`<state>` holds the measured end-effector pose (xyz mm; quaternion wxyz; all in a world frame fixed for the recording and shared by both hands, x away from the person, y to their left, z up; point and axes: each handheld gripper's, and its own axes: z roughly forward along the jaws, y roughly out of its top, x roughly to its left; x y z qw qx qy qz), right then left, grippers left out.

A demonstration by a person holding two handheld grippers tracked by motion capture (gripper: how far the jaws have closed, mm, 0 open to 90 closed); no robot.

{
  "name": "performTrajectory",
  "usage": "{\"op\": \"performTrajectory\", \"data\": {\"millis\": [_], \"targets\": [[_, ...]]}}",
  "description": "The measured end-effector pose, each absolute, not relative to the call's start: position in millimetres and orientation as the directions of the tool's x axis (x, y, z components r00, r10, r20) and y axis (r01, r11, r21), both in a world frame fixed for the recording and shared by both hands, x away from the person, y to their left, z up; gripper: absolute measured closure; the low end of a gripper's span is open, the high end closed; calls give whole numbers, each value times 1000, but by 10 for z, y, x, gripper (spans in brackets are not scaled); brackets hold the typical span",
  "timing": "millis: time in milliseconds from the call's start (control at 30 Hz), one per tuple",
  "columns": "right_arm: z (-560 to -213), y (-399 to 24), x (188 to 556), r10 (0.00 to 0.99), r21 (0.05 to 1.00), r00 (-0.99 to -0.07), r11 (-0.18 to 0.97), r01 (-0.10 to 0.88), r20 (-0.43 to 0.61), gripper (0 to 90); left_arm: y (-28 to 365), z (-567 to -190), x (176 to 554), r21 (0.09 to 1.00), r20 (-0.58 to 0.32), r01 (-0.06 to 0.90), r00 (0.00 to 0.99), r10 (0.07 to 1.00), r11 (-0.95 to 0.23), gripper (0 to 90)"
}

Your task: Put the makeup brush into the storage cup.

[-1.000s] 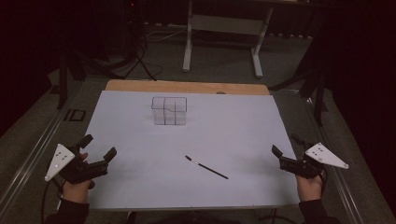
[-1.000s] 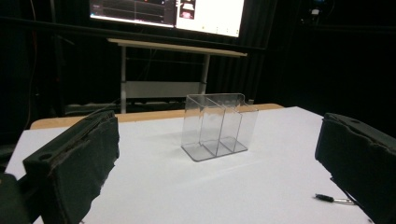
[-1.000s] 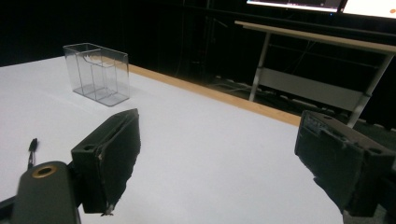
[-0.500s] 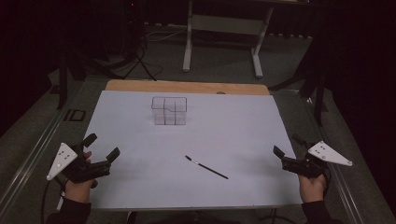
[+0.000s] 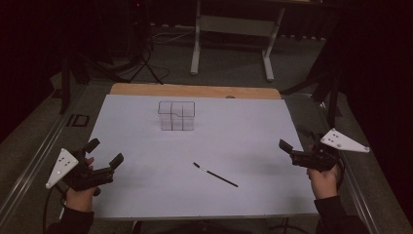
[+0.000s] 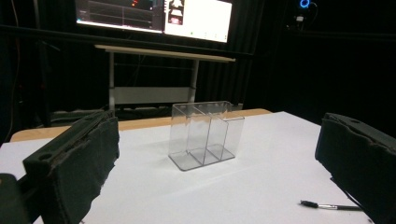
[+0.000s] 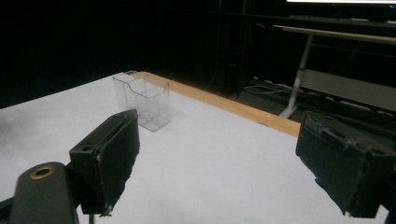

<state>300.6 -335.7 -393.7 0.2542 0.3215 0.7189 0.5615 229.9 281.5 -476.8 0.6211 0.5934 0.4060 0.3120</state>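
At the left edge of the desk, the left gripper is held in a hand with its jaws spread wide and nothing between them. The desk is covered by a white sheet, and a strip of bare wood is left showing along the far edge. Toward the far side, left of centre, a clear plastic organizer with several compartments is seen standing upright. Nearer the person, about mid-desk, a thin black brush is laid flat at a slant, well apart from the organizer and from both grippers. At the right edge, the right gripper is held in the other hand; its jaws are likewise parted and empty. Beyond the desk, a dark room is seen, with a grey floor, a white-legged stand and cables trailing on the floor. In the left gripper view, lit screens are seen above that stand.
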Motion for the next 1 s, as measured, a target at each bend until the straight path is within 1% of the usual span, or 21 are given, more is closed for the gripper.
{"op": "performTrajectory", "data": {"millis": [67,133,233,300,400,633,833,1000], "targets": [[-3915,-3329,3026,735,971,-678,164,174,-2,133,2816,-4768,2300,990,-136,96,476,869,103,2],[-3869,-3238,3080,703,970,-711,169,176,7,131,2811,-4766,2301,990,-135,99,477,869,100,2],[-3836,-3133,3116,691,965,-723,191,177,-4,128,2805,-4768,2304,990,-137,102,481,866,100,2],[-3819,-3070,3146,666,965,-746,186,183,13,127,2789,-4773,2307,990,-133,104,488,863,94,2],[-3807,-2931,3188,636,955,-772,225,191,5,128,2782,-4775,2308,990,-133,104,491,861,93,2],[-3902,-2606,3259,538,937,-843,282,206,23,130,2785,-4771,2304,990,-135,101,491,861,97,2],[-3982,-2393,3276,484,923,-875,322,210,31,132,2785,-4770,2304,990,-137,101,493,859,100,2],[-4057,-2222,3287,443,909,-896,359,212,34,155,2780,-4773,2305,990,-138,102,496,857,100,2]]}}
